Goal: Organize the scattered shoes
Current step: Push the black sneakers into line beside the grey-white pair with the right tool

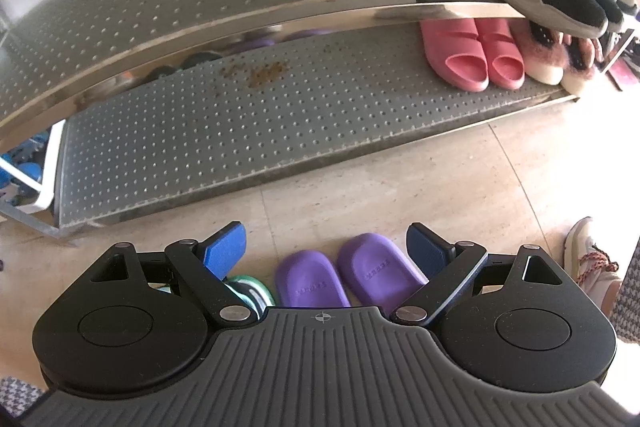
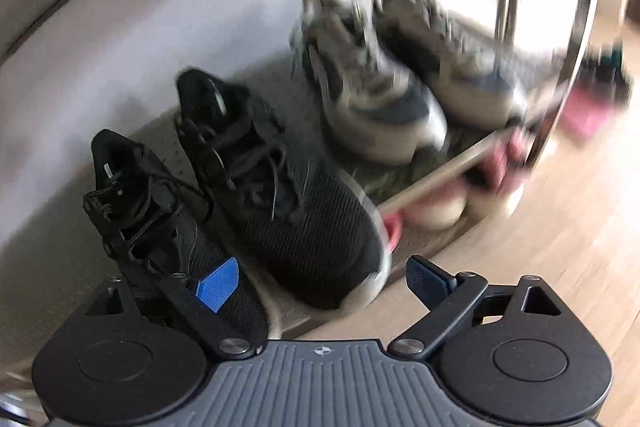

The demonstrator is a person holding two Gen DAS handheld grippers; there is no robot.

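My left gripper hangs with its jaws spread wide and nothing gripped; the purple slippers lie on the floor at lower centre, between its fingers, below the metal shoe rack. My right gripper is likewise spread and empty, the black sneakers on the rack's top shelf centre-left, blurred grey sneakers beyond at upper right.

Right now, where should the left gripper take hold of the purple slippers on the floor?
Take the purple slippers across their touching inner edges near the heels, coming from above. They lie side by side, soles down, heels toward the open left gripper, so one pinch could lift both.
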